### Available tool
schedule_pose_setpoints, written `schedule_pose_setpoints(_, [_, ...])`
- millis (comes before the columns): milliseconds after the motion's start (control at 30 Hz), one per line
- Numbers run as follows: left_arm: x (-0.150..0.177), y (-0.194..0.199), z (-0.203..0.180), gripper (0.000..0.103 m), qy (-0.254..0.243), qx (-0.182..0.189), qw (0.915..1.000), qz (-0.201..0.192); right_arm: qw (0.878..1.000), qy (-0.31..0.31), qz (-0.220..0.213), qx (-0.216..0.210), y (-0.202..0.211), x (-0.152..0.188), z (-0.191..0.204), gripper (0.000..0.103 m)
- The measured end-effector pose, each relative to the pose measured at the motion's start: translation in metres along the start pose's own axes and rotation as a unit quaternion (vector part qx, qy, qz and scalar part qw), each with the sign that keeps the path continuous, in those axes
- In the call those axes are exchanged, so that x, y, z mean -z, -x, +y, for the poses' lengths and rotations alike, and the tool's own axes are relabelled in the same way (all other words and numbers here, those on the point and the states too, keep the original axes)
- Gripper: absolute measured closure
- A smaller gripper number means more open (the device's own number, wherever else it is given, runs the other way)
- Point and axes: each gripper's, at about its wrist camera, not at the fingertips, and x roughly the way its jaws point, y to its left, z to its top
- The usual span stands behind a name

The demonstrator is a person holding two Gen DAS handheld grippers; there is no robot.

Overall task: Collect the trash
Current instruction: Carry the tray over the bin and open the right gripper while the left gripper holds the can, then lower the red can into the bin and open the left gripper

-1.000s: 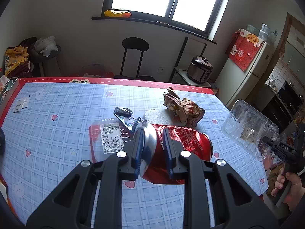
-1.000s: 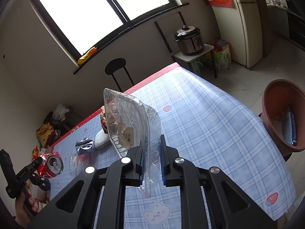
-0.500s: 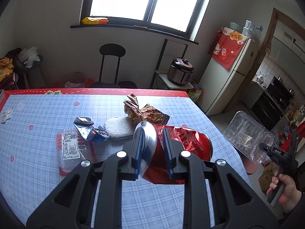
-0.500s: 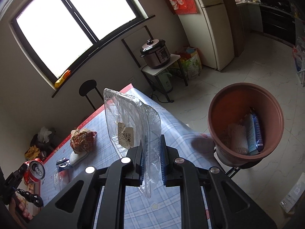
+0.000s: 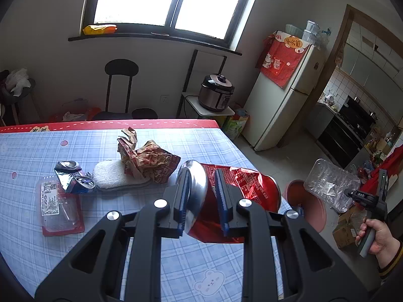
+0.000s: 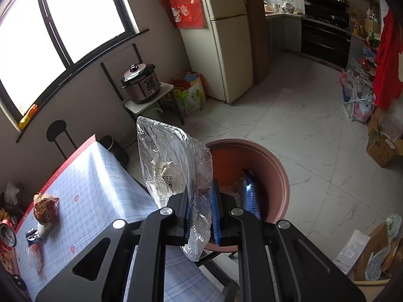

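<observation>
A clear plastic tray (image 6: 173, 176) is clamped on edge between the fingers of the right gripper (image 6: 200, 207) and is held just above the near rim of the terracotta-coloured bin (image 6: 274, 166), which stands on the floor beside the table (image 6: 100, 176). A blue packet (image 6: 249, 191) and some pale wrappers are already seen inside the bin. The crushed red can (image 5: 226, 193) is gripped by the left gripper (image 5: 201, 196), its silver end against one finger, and is carried over the table's near corner, short of the bin.

Still lying on the checked cloth are a crumpled brown wrapper (image 5: 148, 158), a white sponge-like pad (image 5: 113, 176), a flattened silver-and-blue can (image 5: 73, 176) and a labelled plastic package (image 5: 59, 205) (all well apart from the bin).

A miss is judged possible if the tray is let go now: it is light and broad, and it sits over the rim rather than the middle of the opening, so it could catch on the edge and slide to the floor. The tray's thin wall may also cling to a finger pad when the jaws are parted. The dented can is pinched off-centre, so a slip during the carry cannot be ruled out.
</observation>
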Motion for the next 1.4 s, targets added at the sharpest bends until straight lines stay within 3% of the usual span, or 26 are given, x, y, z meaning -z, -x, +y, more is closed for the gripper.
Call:
schedule_pose_setpoints(200, [-0.004,-0.015,-0.024,0.079,-0.009,0.011,0.9999,0.003,0.998,0.016,0.026,0.051,-0.024,-0.008,-0.027,0.089])
schedule_pose_setpoints(400, [-0.009,-0.023,-0.043,0.079,-0.020,0.017,0.9997,0.004,0.997,0.023,0.055,0.054,-0.044,-0.018,-0.030,0.086])
schedule_pose_setpoints(433, [-0.010,-0.023,-0.047,0.079,-0.023,0.018,0.9996,0.004,0.997,0.025,0.060,0.046,-0.046,-0.020,-0.029,0.080])
schedule_pose_setpoints(500, [-0.010,-0.024,-0.053,0.079,-0.028,0.021,0.9994,0.004,0.998,0.024,0.056,0.032,-0.044,-0.023,-0.026,0.040])
schedule_pose_setpoints(567, [-0.011,-0.026,-0.060,0.079,-0.033,0.024,0.9991,0.005,0.998,0.035,0.041,0.027,-0.037,-0.026,-0.022,0.036])
schedule_pose_setpoints(700, [-0.013,-0.031,-0.076,0.079,-0.046,0.036,0.9983,0.007,0.999,0.039,0.022,0.009,-0.017,-0.028,-0.021,0.011])
schedule_pose_setpoints(767, [-0.015,-0.035,-0.087,0.079,-0.055,0.044,0.9975,0.007,0.999,0.032,0.017,0.000,-0.006,-0.029,-0.026,0.007])
schedule_pose_setpoints(1100, [-0.018,-0.074,-0.180,0.079,-0.110,0.110,0.9877,0.020,1.000,0.001,0.016,-0.021,0.032,-0.020,-0.067,0.006])
schedule_pose_setpoints(1400, [0.002,-0.136,-0.278,0.079,-0.131,0.170,0.9756,0.046,0.999,-0.016,0.033,-0.002,0.040,0.000,-0.119,0.006])
